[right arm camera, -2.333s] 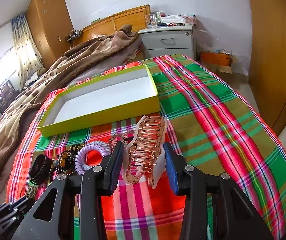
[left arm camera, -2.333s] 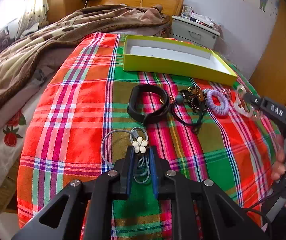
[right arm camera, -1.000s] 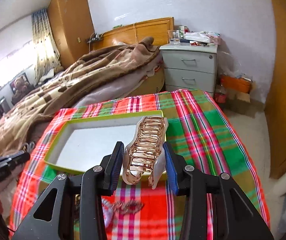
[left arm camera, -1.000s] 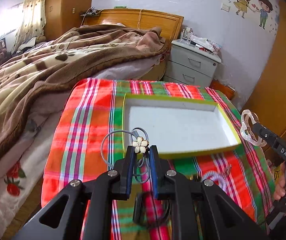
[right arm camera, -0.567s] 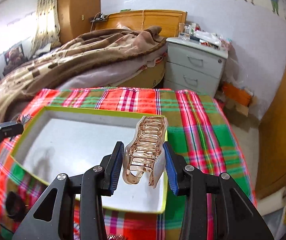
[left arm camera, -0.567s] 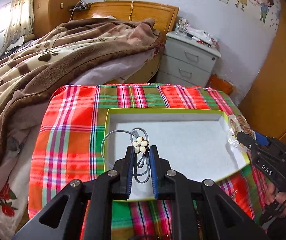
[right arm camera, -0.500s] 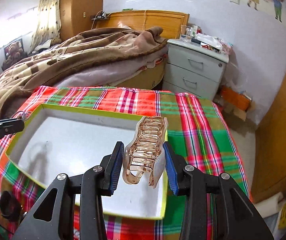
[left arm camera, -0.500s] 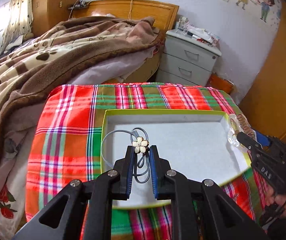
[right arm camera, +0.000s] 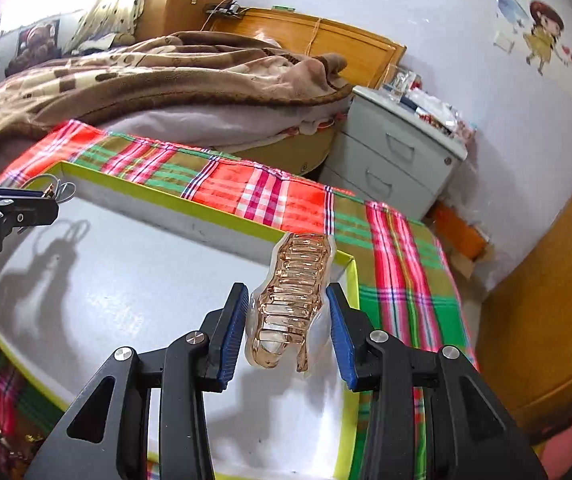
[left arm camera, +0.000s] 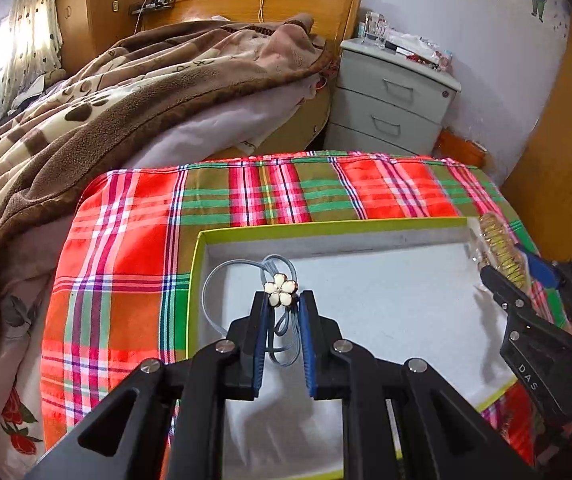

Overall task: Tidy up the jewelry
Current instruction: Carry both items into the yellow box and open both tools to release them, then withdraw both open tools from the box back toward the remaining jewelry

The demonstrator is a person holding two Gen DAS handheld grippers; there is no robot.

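Observation:
My left gripper (left arm camera: 284,300) is shut on a grey-blue hair tie with a white flower charm (left arm camera: 281,289), held over the left part of the open yellow-green box (left arm camera: 194,272) with a white floor. The right gripper (right arm camera: 286,300) is shut on a rose-gold hair claw clip (right arm camera: 292,300), hovering above the box's right end (right arm camera: 352,280). In the left wrist view the right gripper (left arm camera: 498,268) with the hair claw clip (left arm camera: 500,246) shows at the box's right edge. The left gripper (right arm camera: 52,200) reaches in from the left in the right wrist view.
The box lies on a red, green and orange plaid cloth (left arm camera: 126,240). Behind it are a bed with a brown blanket (left arm camera: 126,92), a grey bedside cabinet (left arm camera: 390,100) and a wooden wardrobe (right arm camera: 546,300) at the right.
Both grippers have carried their items forward and down from the cloth until they hang over the box. The right gripper has rolled, tilting its view.

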